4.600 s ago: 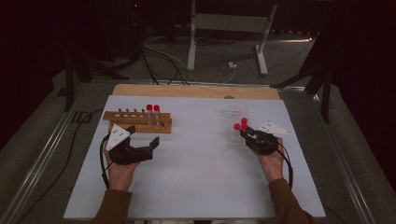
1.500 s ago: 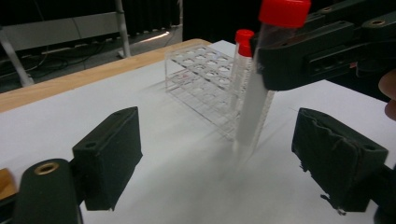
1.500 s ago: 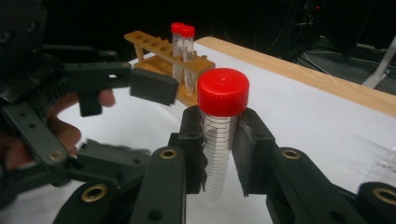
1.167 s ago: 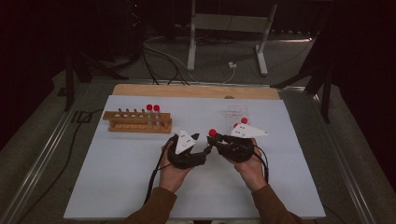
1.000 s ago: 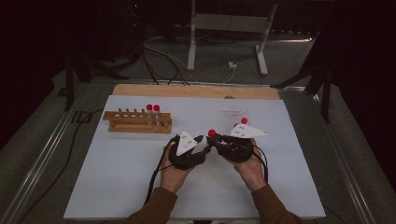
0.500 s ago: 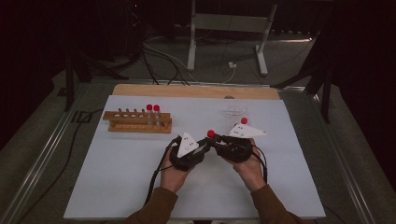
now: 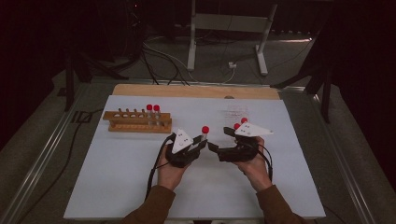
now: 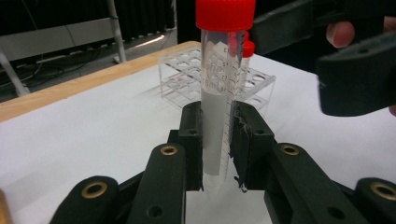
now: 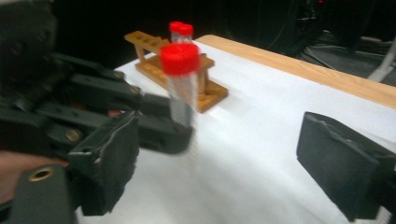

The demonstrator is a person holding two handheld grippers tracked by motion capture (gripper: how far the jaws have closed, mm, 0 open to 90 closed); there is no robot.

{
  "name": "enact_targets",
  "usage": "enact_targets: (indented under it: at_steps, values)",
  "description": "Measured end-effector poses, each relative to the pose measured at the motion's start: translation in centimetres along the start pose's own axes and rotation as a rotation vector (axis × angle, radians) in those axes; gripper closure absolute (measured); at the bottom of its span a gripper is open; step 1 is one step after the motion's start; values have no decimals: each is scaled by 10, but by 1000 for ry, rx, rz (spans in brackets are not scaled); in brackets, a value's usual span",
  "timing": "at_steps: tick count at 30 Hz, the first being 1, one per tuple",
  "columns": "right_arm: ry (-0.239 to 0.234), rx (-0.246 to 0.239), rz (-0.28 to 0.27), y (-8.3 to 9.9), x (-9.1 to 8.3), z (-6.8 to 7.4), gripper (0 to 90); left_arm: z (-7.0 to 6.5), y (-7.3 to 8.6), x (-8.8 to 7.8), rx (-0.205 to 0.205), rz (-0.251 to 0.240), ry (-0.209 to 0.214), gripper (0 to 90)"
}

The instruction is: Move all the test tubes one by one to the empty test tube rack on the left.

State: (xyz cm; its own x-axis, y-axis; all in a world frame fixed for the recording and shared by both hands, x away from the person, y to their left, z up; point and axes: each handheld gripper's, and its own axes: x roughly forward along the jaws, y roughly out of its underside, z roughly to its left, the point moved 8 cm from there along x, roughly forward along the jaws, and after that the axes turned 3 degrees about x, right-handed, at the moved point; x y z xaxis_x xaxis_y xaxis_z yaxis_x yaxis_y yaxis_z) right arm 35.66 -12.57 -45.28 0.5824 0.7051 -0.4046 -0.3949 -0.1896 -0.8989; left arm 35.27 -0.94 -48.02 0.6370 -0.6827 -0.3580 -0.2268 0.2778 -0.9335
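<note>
- Red-capped tube stands upright between the jaws of the left hand-held gripper, which is clamped on its lower body; the pointed tip hangs clear above the white desk.
- Right hand-held gripper faces it from just beside, its jaws having just swung wide, with nothing between them; the tube sits ahead of its gap, apart from both pads.
- Judged from this, a hand-over is at its end: the left hand-held gripper alone carries the tube.
- Possible trouble: the grip sits low on a tall, smooth tube, so a quick swing could tilt it or let it slide through the pads.
- Another risk: the right hand-held gripper's open jaws are near the cap, and a careless pull back could knock the tube askew.
- Wooden rack, off beyond the left hand-held gripper, holds two red-capped tubes at one end; a poor aim at its holes could jam the tip on the top rail.
- Clear rack behind the held tube is faint against the desk; how many tubes it holds is hard to tell.
- Printing on the tube is blurred, and the right gripper view is smeared.
</note>
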Motion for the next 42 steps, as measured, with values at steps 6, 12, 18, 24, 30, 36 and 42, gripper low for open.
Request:
enact_targets:
  at_steps: [6, 12, 18, 24, 30, 36, 42]
  values:
    - [30, 0, 11, 6, -7, -11, 16, 11, -2, -8, -17, -13, -24, 762]
    - [62, -4, 7, 11, -15, -22, 0, 22, -2, -16, -30, -18, -44, 761]
    - [89, 12, 4, 18, -24, -33, 0, 36, -5, -27, -34, -23, -73, 761]
    - [113, 28, -7, 23, -35, -45, 0, 51, -7, -37, -41, -28, -104, 761]
    - [130, 43, -12, 27, -43, -55, 0, 67, -11, -48, -45, -33, -138, 761]
    - [142, 60, -22, 28, -51, -61, 0, 86, -15, -59, -49, -47, -179, 761]
    - [145, 74, -37, 27, -56, -66, 0, 107, -18, -71, -57, -56, -229, 761]
